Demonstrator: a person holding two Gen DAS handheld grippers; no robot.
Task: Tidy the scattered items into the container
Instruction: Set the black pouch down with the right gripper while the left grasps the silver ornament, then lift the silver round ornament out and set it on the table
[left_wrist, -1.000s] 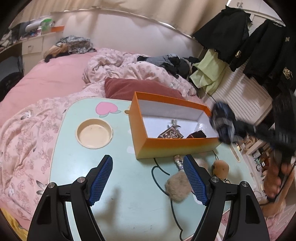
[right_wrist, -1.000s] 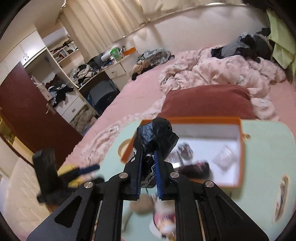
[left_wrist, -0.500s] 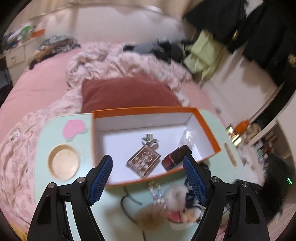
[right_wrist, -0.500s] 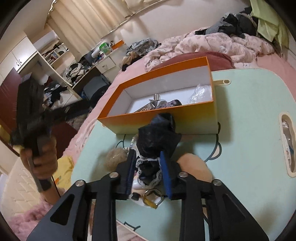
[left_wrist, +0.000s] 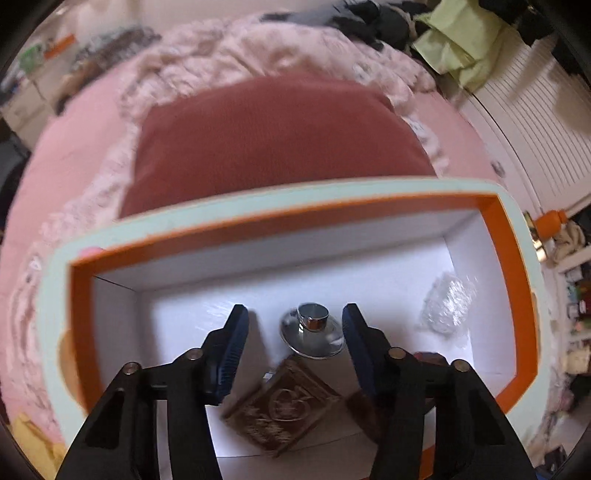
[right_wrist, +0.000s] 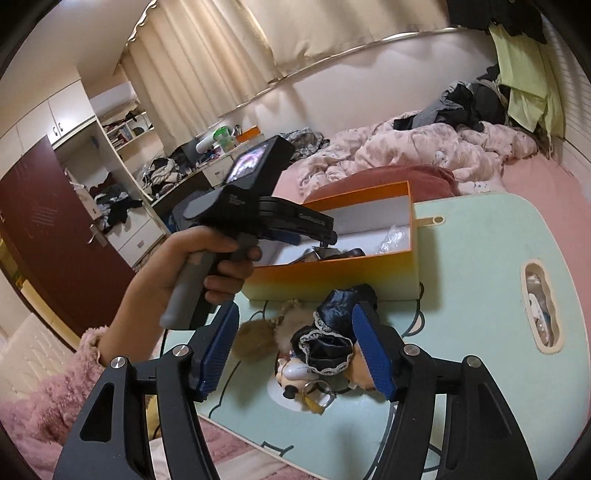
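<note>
Sorting loose trinkets into the orange box (left_wrist: 517, 295), by the look of it, and caught mid-step. Found the left gripper (left_wrist: 294, 311) nosed steeply down inside the box, above a brown perfume bottle (left_wrist: 284, 410) lying flat on the white floor, with the silver cap (left_wrist: 313, 317) showing between the pads. Saw its jaws roughly half apart, just lately closing in, yet pressing on nothing and holding nothing. Noted a crumpled clear wrapper (left_wrist: 447, 306) also in the box.

Found the right gripper (right_wrist: 297, 309) low over the mint table (right_wrist: 480, 277), just in front of the box's near wall, jaws about halfway spread and just lately opening. Saw a black lace-trimmed piece (right_wrist: 328, 343) between the pads, lying on the table among a fur pompom (right_wrist: 255, 339) and a small keyring figure (right_wrist: 295, 373), close to one pad but not clamped.

Judged that piece to be outside the box, so that step not done. Judged the next move to call for closing squarely on it, lifting clear of the near wall, and letting go over a bare patch of box floor, with the left gripper drawn aside first to avoid a clash.
</note>
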